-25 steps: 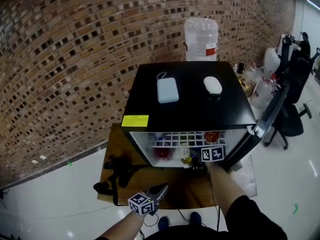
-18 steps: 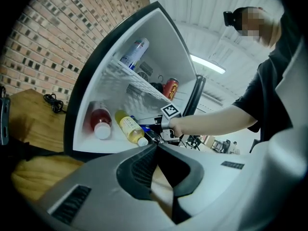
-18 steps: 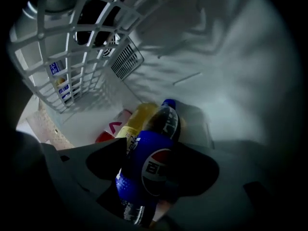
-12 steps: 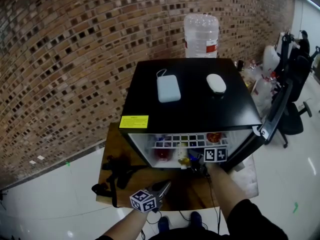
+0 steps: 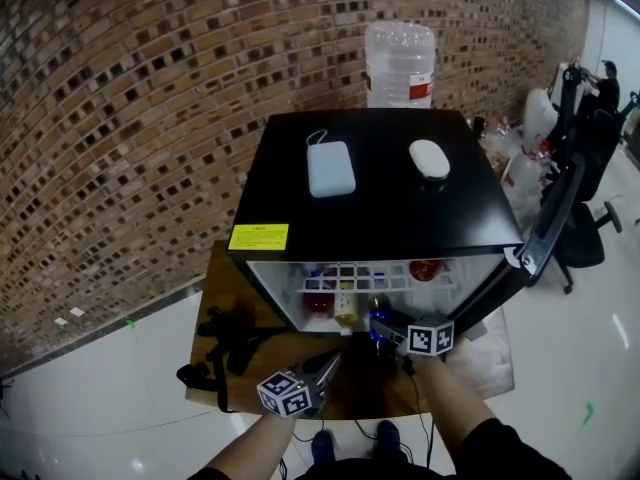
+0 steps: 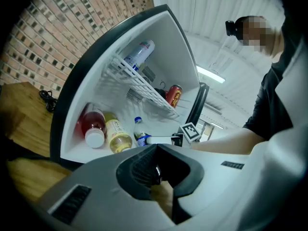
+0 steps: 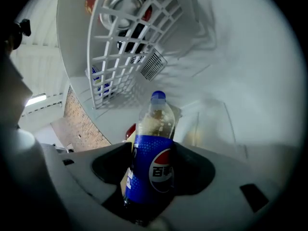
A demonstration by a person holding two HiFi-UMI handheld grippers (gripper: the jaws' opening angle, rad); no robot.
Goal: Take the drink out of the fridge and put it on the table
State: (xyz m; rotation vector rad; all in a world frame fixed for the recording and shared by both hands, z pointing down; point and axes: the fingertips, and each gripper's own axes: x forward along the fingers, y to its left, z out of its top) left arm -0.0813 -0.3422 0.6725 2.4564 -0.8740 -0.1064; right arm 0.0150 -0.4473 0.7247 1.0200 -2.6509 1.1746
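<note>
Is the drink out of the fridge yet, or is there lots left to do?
Done: the fridge door stands open. In hand: the right claw is closing on the cola bottle, which sits between its jaws, inside the fridge. Left to do: lift it out and stand it on the wooden table. The left claw is shut and empty.

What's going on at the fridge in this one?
A person with a gripper in each hand is taking a drink from the open mini fridge, which stands on a wooden table. The right gripper reaches into the lower compartment, and its jaws are closing on a Pepsi bottle between them, both pads against it. The left gripper hangs shut and empty in front of the fridge. The bottle is not yet out.
</note>
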